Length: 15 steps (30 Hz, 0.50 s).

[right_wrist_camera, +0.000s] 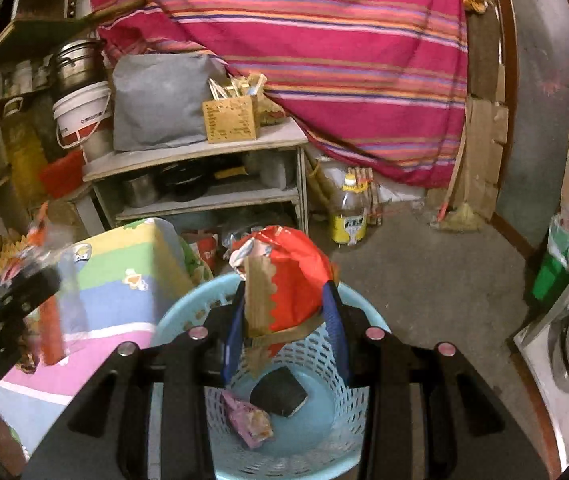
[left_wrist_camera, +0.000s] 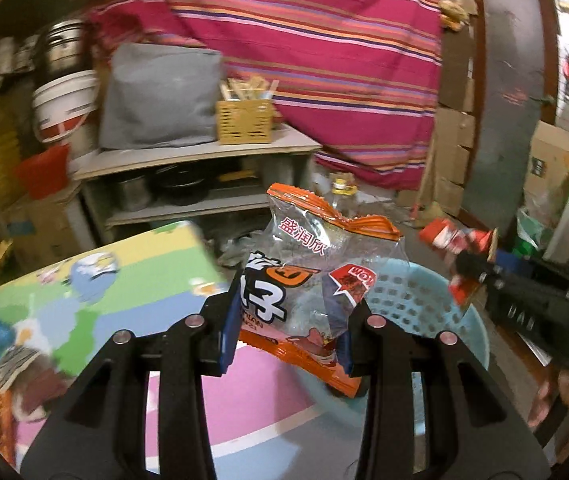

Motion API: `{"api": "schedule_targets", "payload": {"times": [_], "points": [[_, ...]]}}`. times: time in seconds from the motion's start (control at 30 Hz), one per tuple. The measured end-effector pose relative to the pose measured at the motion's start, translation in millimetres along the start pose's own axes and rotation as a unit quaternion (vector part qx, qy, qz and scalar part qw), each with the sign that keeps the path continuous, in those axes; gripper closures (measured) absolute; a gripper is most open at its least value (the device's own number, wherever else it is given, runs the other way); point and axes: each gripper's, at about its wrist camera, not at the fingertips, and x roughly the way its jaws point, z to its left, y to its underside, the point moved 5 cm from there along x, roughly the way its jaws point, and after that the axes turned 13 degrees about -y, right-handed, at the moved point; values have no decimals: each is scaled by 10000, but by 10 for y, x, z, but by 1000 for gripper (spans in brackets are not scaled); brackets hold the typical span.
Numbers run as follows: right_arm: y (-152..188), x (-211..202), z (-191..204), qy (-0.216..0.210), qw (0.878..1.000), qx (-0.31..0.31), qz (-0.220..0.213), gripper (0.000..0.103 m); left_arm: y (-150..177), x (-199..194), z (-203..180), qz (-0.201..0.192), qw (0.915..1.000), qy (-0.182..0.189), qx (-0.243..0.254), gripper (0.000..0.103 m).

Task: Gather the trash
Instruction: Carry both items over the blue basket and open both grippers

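My left gripper (left_wrist_camera: 290, 316) is shut on a clear snack wrapper with orange edges (left_wrist_camera: 308, 272), held over the edge of the colourful play mat (left_wrist_camera: 96, 300) and next to the light blue trash basket (left_wrist_camera: 424, 300). My right gripper (right_wrist_camera: 284, 320) is shut on a red wrapper with a tan zigzag edge (right_wrist_camera: 288, 280), hanging right above the basket (right_wrist_camera: 188, 312). Inside the basket lie a black block (right_wrist_camera: 280, 394) and a pink wrapper (right_wrist_camera: 248, 420). The right gripper with its red wrapper (left_wrist_camera: 456, 240) shows at the right of the left wrist view. The left gripper with its clear wrapper (right_wrist_camera: 52, 280) shows blurred at the left of the right wrist view.
More wrappers (left_wrist_camera: 12, 380) lie on the mat at the left. Behind stand a grey shelf (right_wrist_camera: 204, 152) with pots, a white bucket (right_wrist_camera: 84, 116), a wicker box (right_wrist_camera: 230, 120) and a striped red cloth (right_wrist_camera: 324, 60). A yellow-labelled bottle (right_wrist_camera: 348, 216) stands on the concrete floor.
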Motion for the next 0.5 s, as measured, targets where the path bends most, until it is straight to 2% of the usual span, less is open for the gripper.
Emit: {"api": "schedule_targets", "payload": {"times": [0.17, 0.4, 0.47, 0.5], "points": [[56, 1, -298, 82, 9994, 332, -49, 66, 28, 279, -277, 282, 9992, 273, -67, 66], [88, 29, -502, 150, 9983, 557, -94, 66, 137, 719, -584, 724, 9961, 469, 187, 64], [111, 61, -513, 159, 9982, 576, -58, 66, 172, 788, -635, 753, 9960, 378, 294, 61], [119, 78, -512, 154, 9982, 586, -42, 66, 190, 808, -639, 780, 9958, 369, 302, 56]]}}
